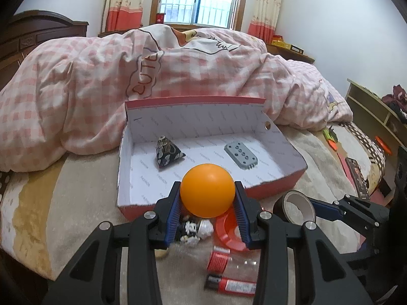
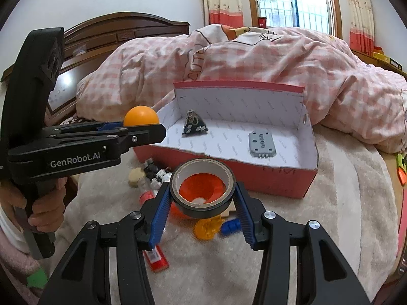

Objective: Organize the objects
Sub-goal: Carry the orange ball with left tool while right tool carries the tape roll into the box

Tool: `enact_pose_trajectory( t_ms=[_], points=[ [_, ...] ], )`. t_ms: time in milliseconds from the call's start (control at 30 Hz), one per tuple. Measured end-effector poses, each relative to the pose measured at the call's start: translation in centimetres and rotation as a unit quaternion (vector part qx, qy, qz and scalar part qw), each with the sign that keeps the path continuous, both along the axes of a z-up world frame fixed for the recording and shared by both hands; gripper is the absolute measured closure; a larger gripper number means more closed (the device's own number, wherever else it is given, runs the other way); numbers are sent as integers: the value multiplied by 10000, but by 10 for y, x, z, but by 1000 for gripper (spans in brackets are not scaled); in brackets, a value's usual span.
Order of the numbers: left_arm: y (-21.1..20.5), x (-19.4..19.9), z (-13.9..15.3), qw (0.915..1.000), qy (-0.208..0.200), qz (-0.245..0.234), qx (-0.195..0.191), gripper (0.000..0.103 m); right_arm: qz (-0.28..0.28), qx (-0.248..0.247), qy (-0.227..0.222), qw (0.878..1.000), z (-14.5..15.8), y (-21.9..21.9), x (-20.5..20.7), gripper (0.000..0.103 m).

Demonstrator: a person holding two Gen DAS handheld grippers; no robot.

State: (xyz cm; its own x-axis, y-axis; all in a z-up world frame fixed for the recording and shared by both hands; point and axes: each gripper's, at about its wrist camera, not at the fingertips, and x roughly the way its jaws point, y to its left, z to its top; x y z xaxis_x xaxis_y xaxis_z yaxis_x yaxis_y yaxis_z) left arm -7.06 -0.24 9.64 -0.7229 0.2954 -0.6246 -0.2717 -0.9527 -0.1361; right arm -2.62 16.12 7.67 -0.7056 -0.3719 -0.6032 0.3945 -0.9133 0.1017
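An orange ball sits clamped between the blue pads of the left gripper, lifted above the bed just in front of the near wall of the box. The roll of tape is gripped the same way by the right gripper, its jaws spread to the width of the roll, held off the blanket to the right of the ball. The open box lies on the bed against the pink quilt; inside are a dark pyramid pouch toward the left and a grey buttoned plate toward the right. Below the grippers, on the blanket, lie an orange ring, a black-and-white figure and red-labelled tubes.
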Motion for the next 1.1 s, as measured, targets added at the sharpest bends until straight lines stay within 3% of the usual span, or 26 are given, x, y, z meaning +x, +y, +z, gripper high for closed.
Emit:
enact_pose_trajectory(
  t_ms=[800, 1100],
  points=[
    [21, -71, -11, 9996, -264, 90, -95, 64, -327, -13, 235, 9992, 22, 10, -64, 53],
    [24, -88, -25, 9988, -451, 108, -154, 64, -464, -7, -96, 9989, 9, 12, -97, 53]
  ],
)
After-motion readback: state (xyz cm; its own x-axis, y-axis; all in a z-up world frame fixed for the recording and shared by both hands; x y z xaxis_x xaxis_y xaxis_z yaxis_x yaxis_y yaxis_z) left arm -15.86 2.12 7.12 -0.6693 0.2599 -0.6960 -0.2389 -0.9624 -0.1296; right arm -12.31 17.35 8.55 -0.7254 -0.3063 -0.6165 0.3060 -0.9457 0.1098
